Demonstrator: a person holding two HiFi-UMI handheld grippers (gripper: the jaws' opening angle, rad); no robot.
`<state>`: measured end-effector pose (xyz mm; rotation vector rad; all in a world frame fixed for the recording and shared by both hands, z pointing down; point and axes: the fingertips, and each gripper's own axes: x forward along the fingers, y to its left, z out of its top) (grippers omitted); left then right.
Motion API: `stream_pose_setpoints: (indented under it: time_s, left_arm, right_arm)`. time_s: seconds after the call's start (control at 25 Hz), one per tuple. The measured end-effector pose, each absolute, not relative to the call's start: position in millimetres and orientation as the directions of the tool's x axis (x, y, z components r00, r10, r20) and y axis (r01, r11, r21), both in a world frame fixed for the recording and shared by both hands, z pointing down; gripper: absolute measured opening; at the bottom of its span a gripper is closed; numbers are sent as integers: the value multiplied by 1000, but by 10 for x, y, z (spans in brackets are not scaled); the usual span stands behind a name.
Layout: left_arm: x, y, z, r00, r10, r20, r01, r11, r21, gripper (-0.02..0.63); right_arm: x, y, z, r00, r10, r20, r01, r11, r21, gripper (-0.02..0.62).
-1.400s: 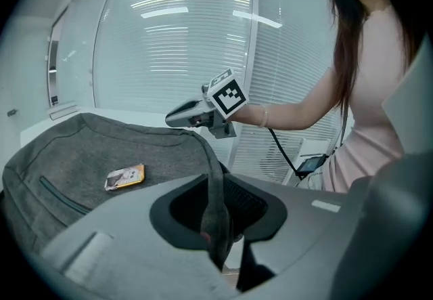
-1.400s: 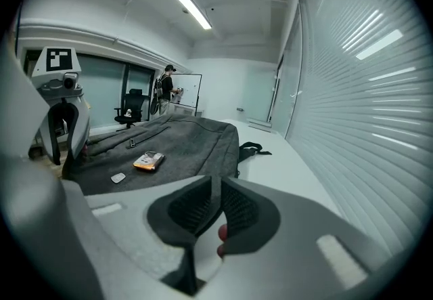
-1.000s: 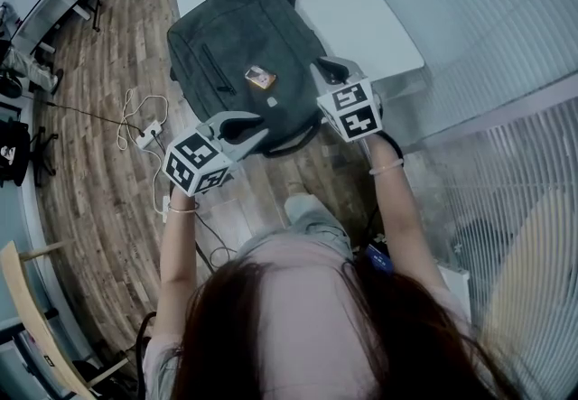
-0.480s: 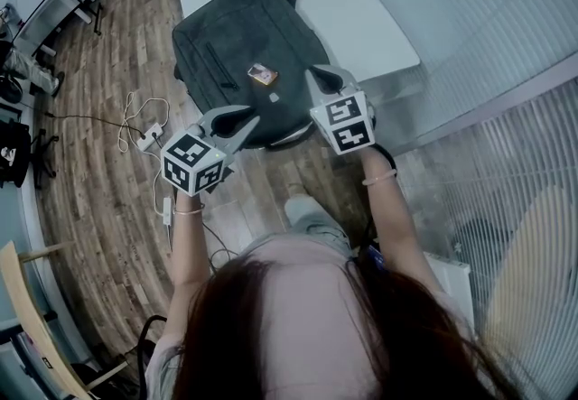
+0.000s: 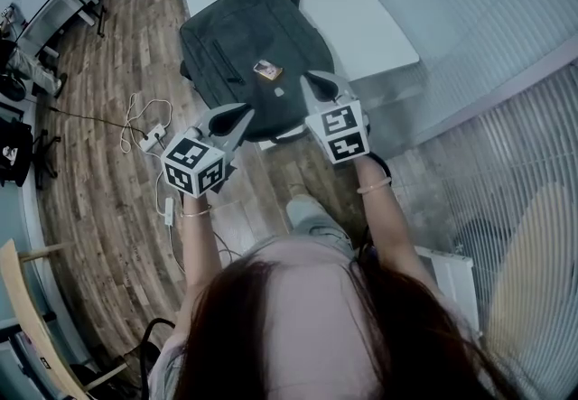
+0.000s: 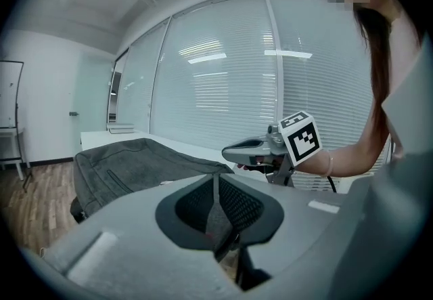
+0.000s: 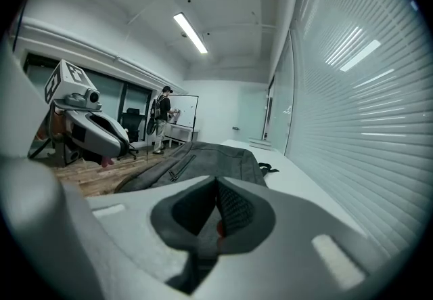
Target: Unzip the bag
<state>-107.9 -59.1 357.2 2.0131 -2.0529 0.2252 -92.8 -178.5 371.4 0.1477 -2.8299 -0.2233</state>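
**Backpack point(image 5: 244, 32), dark grey**

Soft woven fabric, rounded oblong, lying flat at the near left corner of the white table point(image 5: 361, 19), its bottom end overhanging the edge. Slanted pocket zip point(image 5: 226, 61) and small tan label point(image 5: 265, 69) on front. Left gripper point(image 5: 248, 109): jaws just closing, narrow, empty. Right gripper point(image 5: 304, 77): jaws together, empty

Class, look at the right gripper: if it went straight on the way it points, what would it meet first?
Most likely the dark backpack on the white table: the right gripper aims at its near end, though depth is unclear.
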Motion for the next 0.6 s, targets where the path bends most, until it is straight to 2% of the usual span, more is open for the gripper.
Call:
stream_pose_setpoints:
  time_s: [0.6]
  left_arm:
    - [-964, -120, 3337, -158, -967, 199, -985, 169, 39, 15]
  right_arm:
    - [-591, -1294, 3417, -973, -147, 177, -115, 977, 180, 3]
